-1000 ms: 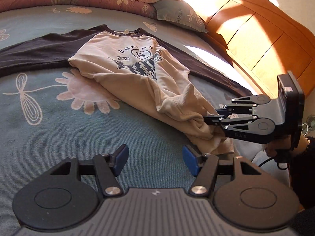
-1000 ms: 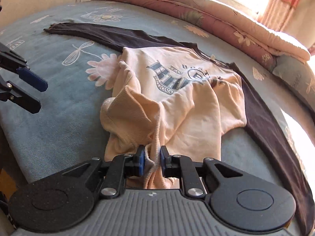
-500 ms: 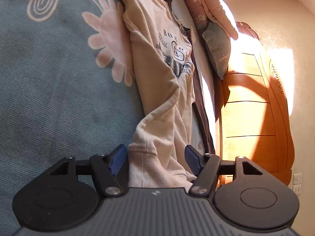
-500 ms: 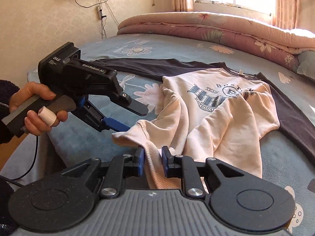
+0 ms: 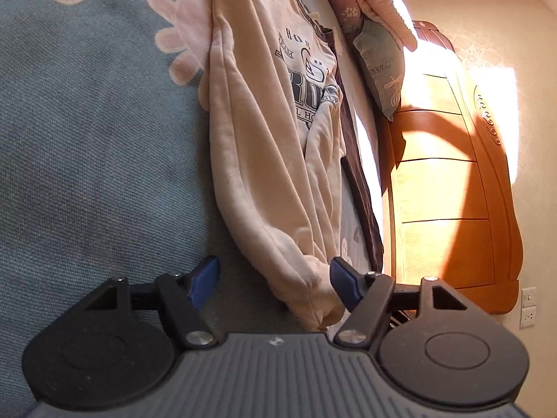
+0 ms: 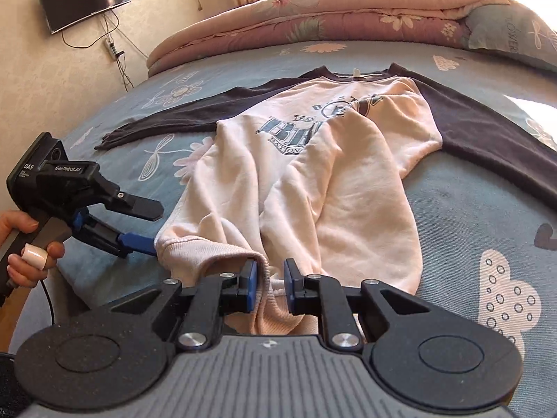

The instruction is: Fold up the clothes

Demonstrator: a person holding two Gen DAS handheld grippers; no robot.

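From my right claw's (image 6: 271, 287) camera, the sweatshirt (image 6: 313, 174) lies on the blue bedspread (image 6: 470, 202), its cream body running from my fingertips toward twelve o'clock, its dark sleeves spread out toward nine and three o'clock. The ribbed hem (image 6: 275, 310) sits bunched at six o'clock, passing between my two blue pads (image 6: 251, 285). The pads stand a little apart with the fabric between them; I cannot tell whether they are truly pinching it or only bracketing it.

My left claw (image 6: 146, 224) shows in that same view at nine o'clock, its blue lower fingertip touching the hem's corner, its black upper finger lifted above it, so the jaws are released and gripping nothing. A hand (image 6: 24, 254) holds its handle at the far left edge.

From the left claw's (image 5: 273, 285) own camera, tilted sideways, the sweatshirt (image 5: 271, 132) stretches from twelve o'clock down toward five o'clock, and its ribbed hem (image 5: 313, 299) ends just inside the right blue pad (image 5: 343, 287), touching or nearly touching it. The left pad (image 5: 203, 280) is well apart from the cloth. A wooden headboard (image 5: 452, 191) fills three o'clock, with a pillow (image 5: 379, 66) at one o'clock.
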